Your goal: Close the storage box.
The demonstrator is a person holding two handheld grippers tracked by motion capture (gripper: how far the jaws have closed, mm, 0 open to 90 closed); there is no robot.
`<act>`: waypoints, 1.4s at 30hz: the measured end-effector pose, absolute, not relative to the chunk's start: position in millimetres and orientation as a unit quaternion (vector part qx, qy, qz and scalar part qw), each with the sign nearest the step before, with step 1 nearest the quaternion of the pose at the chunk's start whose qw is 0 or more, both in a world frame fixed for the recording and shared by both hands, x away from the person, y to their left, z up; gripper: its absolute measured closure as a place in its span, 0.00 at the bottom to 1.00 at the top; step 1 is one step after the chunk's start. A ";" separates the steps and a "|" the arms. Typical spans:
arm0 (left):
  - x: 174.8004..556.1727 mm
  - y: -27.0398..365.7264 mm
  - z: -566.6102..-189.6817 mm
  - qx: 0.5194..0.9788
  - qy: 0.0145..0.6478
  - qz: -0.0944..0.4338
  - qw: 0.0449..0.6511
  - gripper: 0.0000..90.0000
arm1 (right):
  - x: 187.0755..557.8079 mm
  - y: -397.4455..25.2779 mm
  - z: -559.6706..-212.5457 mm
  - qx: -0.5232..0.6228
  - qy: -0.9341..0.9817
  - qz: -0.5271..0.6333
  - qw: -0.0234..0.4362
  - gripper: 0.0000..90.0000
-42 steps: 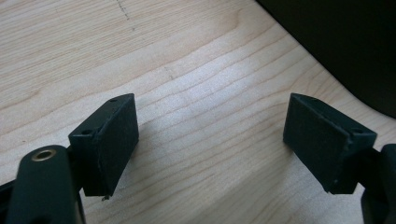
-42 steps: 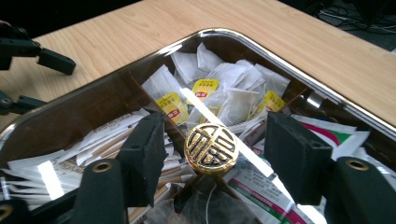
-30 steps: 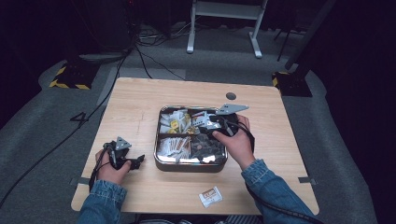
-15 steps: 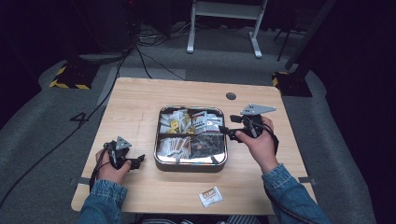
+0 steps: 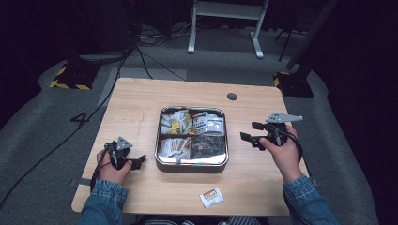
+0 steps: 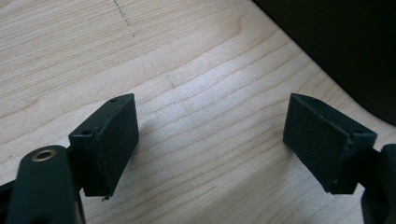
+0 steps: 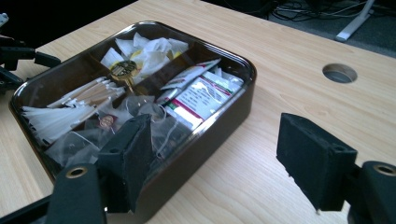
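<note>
The table (image 5: 141, 108) is pale wood with a smooth matt grain. At the frame's centre, the tray (image 5: 191, 162) is glossy, mirror-like metal, holding paper and shiny plastic sachets (image 5: 206, 123). The jaws of the right gripper (image 7: 212, 156) are matt black plastic with slightly rough pads. At the lower corners, the sleeves (image 5: 103, 201) are blue denim cloth.

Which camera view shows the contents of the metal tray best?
The right gripper view: the tray is close, so its packets and white sachets look distinct. The high view shows all four compartments of it, but small. The left gripper view shows bare table.
</note>
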State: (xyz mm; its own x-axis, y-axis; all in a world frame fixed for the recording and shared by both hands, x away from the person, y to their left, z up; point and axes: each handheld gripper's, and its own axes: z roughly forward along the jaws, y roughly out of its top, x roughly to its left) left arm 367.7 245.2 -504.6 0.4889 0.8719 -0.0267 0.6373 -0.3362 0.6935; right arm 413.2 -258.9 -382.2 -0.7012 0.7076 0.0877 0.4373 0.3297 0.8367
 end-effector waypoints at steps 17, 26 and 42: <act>368.0 245.2 -504.4 0.798 0.473 0.178 0.328 0.21 | 397.4 -307.8 -400.7 0.376 0.801 0.441 0.152 0.28; 368.0 245.1 -504.4 0.798 0.473 0.178 0.328 0.21 | 391.2 -319.5 -426.8 0.377 0.807 0.430 0.148 0.28; 370.1 244.5 -504.7 0.797 0.474 0.178 0.330 0.20 | 387.6 -344.5 -469.3 0.419 0.793 0.417 0.151 0.27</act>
